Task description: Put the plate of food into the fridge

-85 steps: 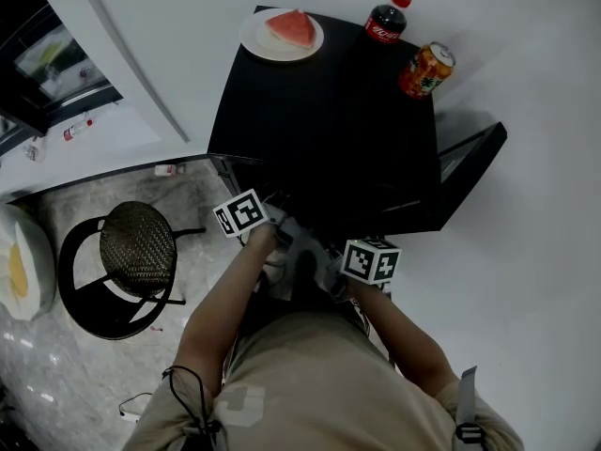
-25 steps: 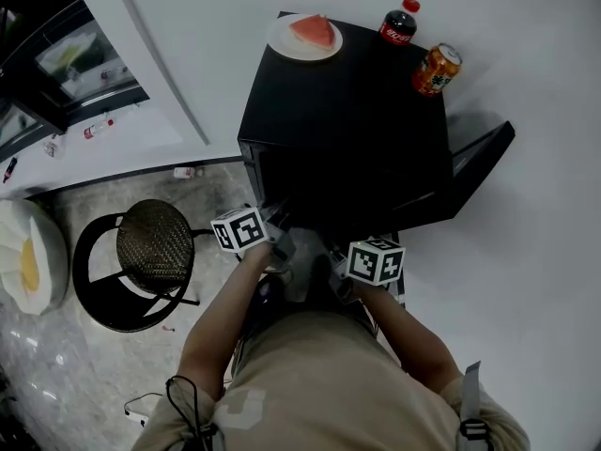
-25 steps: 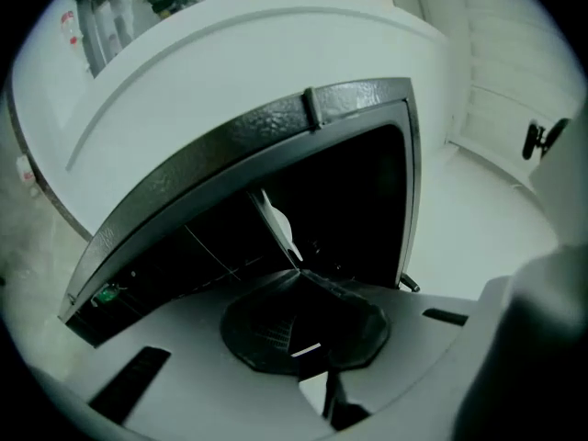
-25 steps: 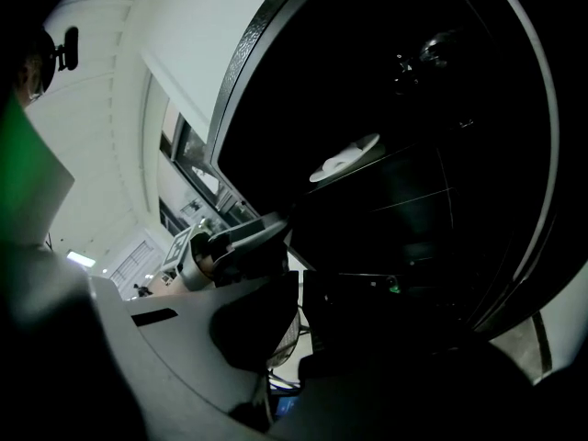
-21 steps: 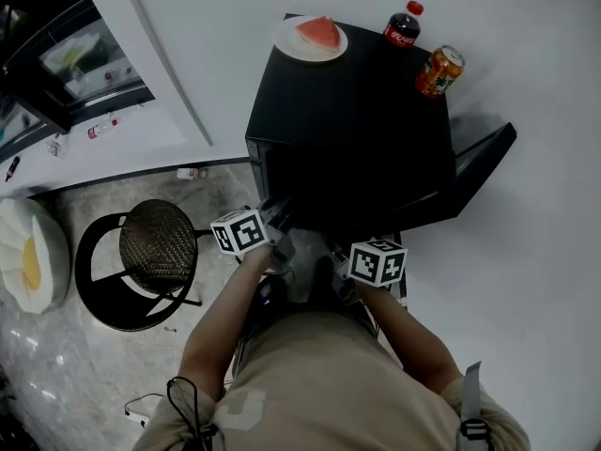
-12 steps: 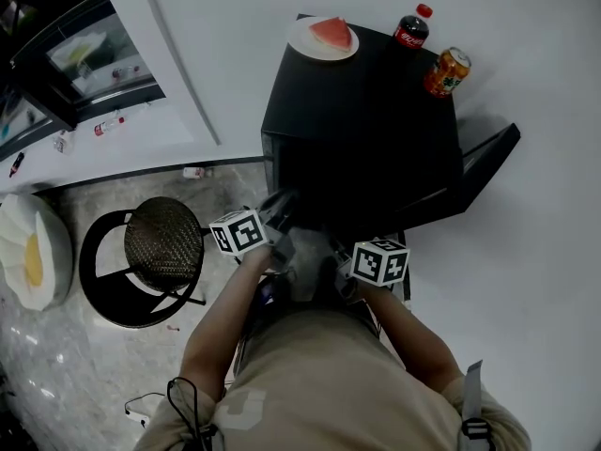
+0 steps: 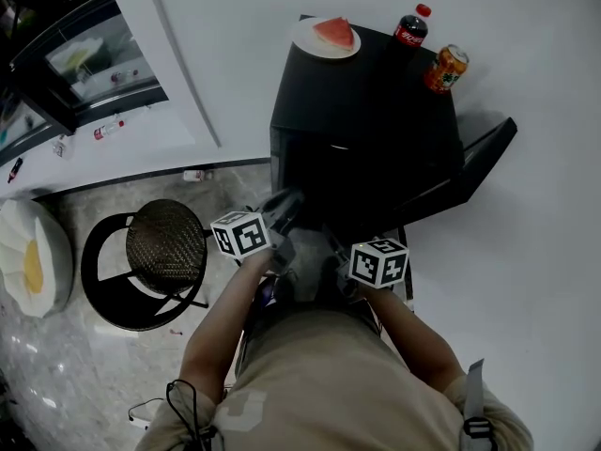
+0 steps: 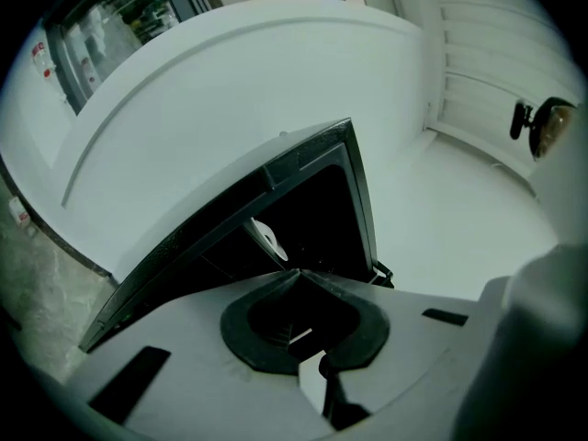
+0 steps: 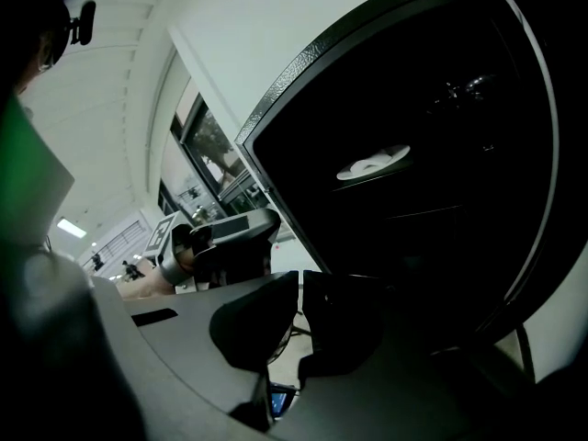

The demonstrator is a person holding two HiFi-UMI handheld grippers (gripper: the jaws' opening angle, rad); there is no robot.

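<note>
A white plate (image 7: 324,37) with a slice of watermelon rests at the back left corner of the black mini fridge's top (image 7: 366,111). The fridge's door (image 7: 481,165) hangs open to the right. Both grippers hang low in front of the dark opening, far below the plate. My left gripper (image 7: 286,203) (image 8: 299,272) is shut and empty, pointing level at the opening (image 8: 312,209). My right gripper (image 7: 333,244) (image 9: 300,278) is also shut with nothing in it, just right of the left one (image 9: 225,242). A pale thing (image 9: 372,165) shows inside the fridge.
A cola bottle (image 7: 410,26) and an orange can (image 7: 448,67) stand on the fridge top, right of the plate. A black stool with a woven seat (image 7: 166,247) stands to the left on the stone floor. A small bottle (image 7: 192,175) lies by the wall.
The fridge has slid to the right in the head view. Both grippers have edged up toward the fridge opening, the left one more. Their jaws have stayed shut.
</note>
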